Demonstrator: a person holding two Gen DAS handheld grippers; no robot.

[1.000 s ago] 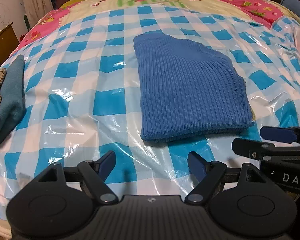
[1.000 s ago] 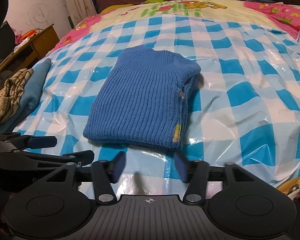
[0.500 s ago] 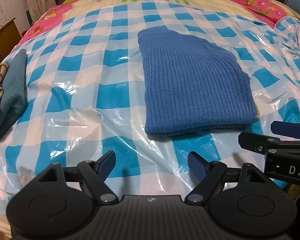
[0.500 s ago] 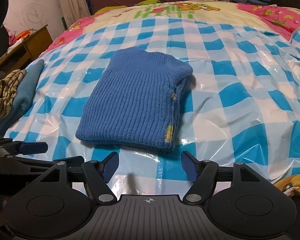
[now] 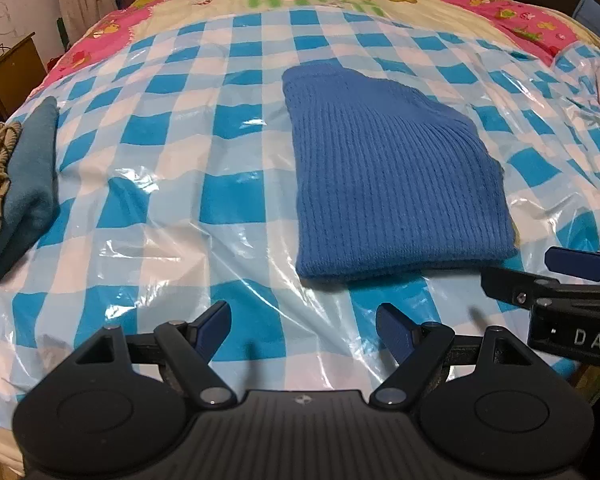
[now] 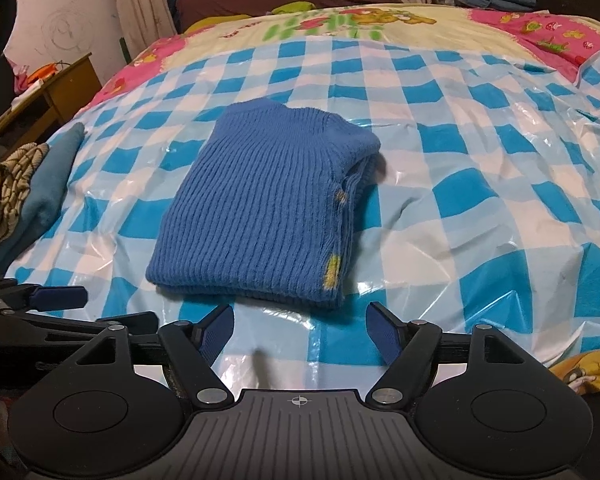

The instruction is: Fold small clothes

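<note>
You are working with two matching handheld tools. Your left gripper (image 5: 303,326) is showing a black plastic body with a ribbed centre plate, a small emblem at its top edge, and a round disc on each side. Silver rivets are pinning its angled black arms, which are ending in dark blue fingers (image 5: 214,322). Your right gripper (image 6: 300,330) is showing the same build, with a crosshair mark on its plate. From the left view, its side is carrying white letters "DAS".

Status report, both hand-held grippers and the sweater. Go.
Left hand-held gripper open, empty. Right hand-held gripper opening, nothing between its jaws. Blue sweater folded flat on the checked cover, untouched. Path clear; other clothes off at the cover's edge.
</note>
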